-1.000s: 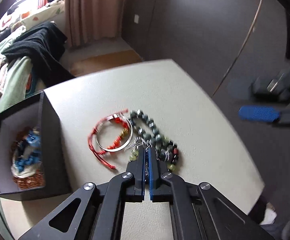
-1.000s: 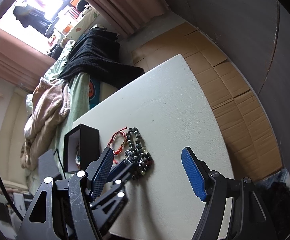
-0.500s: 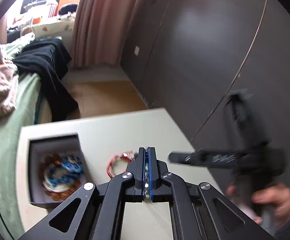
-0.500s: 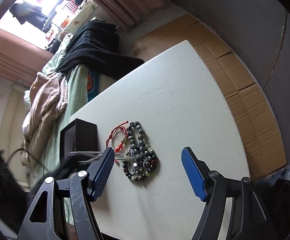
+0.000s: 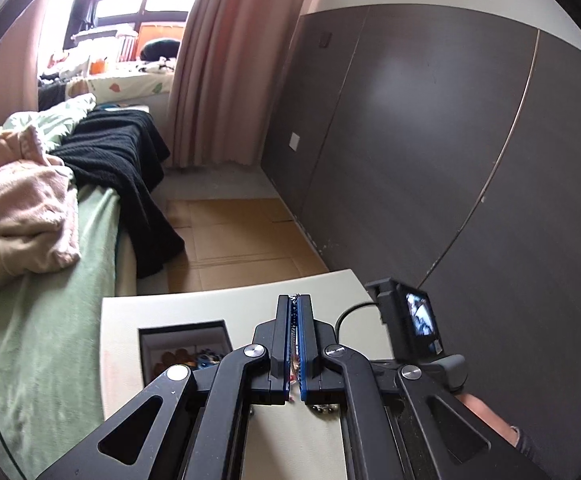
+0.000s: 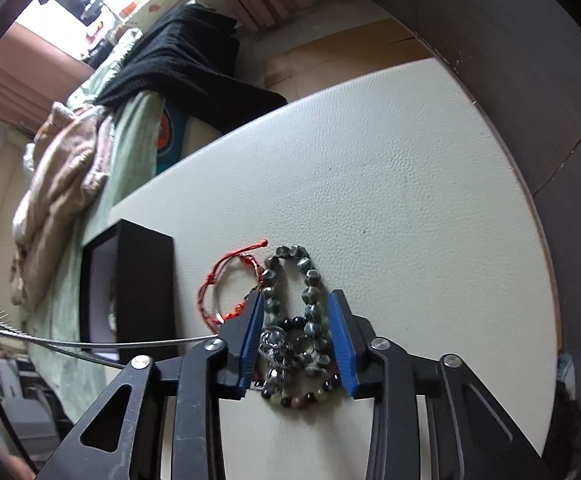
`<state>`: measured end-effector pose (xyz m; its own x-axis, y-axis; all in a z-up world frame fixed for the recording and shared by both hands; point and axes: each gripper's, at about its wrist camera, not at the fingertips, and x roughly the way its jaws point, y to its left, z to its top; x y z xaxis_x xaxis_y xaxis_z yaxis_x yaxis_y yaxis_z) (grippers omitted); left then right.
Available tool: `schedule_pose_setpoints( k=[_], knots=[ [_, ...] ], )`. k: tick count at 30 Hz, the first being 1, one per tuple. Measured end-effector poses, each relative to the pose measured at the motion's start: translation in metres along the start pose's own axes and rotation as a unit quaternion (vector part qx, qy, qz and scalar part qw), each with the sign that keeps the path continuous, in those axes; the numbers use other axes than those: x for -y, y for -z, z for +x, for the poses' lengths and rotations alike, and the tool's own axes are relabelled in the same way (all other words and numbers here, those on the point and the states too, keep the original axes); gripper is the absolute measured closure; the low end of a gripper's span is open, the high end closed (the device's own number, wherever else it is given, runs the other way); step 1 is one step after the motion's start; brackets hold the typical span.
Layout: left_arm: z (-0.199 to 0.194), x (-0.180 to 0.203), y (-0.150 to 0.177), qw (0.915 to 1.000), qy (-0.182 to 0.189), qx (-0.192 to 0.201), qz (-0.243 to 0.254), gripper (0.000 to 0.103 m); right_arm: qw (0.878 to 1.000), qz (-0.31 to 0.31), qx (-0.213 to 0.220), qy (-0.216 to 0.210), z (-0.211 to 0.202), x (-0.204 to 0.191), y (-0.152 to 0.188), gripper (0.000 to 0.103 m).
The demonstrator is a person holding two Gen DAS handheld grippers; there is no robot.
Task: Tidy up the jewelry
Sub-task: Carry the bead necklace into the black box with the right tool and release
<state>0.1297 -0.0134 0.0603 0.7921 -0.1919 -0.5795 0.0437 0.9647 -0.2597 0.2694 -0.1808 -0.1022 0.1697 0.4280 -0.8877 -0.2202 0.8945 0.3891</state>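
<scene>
your left gripper (image 5: 294, 308) is clamped on a thin chain (image 5: 294, 344). your right gripper (image 6: 295, 310), jaws apart, straddles beads (image 6: 308, 312); box (image 6: 142, 284) at 9 o'clock.

Beaded bracelets (image 6: 296, 320) heaped, red cord bracelet (image 6: 226, 284) beside

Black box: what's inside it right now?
In the left wrist view the black box shows something orange-brown and blue beads on a pale lining. The left gripper covers the rest of its inside.
</scene>
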Motion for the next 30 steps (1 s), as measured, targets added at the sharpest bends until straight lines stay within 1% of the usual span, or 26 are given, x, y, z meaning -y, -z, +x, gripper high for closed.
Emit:
schedule_pose_setpoints(
  k=[1, 2, 4, 6, 11, 16, 23, 30],
  knots=[
    [-0.002, -0.001, -0.002, 1.0, -0.002, 0.001, 0.002, 0.101, 1.0, -0.003, -0.003, 0.009, 0.003, 0.0, 0.0, 0.09],
    [-0.005, -0.002, -0.002, 1.0, -0.003, 0.003, 0.002, 0.101, 1.0, -0.005, 0.002, 0.013, 0.002, 0.0, 0.001, 0.091],
    [-0.012, -0.004, -0.006, 0.9999, -0.005, 0.008, 0.004, 0.101, 1.0, -0.002, 0.007, 0.011, -0.001, 0.0, 0.001, 0.091],
    [-0.019, -0.005, -0.013, 0.9999, -0.005, 0.016, 0.005, 0.101, 1.0, 0.003, 0.024, 0.001, -0.012, 0.001, 0.002, 0.091],
    [-0.039, -0.002, -0.033, 0.9992, -0.009, 0.036, 0.017, 0.101, 0.996, 0.017, 0.064, -0.059, -0.043, 0.005, 0.005, 0.091],
    [-0.06, 0.0, -0.051, 0.9978, -0.022, 0.056, 0.029, 0.101, 0.992, 0.01, 0.091, -0.084, -0.065, -0.006, 0.011, 0.091],
    [-0.081, 0.002, -0.07, 0.9947, -0.046, 0.076, 0.05, 0.101, 0.983, 0.002, 0.129, -0.13, -0.086, -0.025, 0.017, 0.091],
    [-0.099, 0.006, -0.087, 0.9913, -0.059, 0.098, 0.065, 0.101, 0.977, -0.018, 0.146, -0.156, -0.101, -0.042, 0.024, 0.091]
  ],
)
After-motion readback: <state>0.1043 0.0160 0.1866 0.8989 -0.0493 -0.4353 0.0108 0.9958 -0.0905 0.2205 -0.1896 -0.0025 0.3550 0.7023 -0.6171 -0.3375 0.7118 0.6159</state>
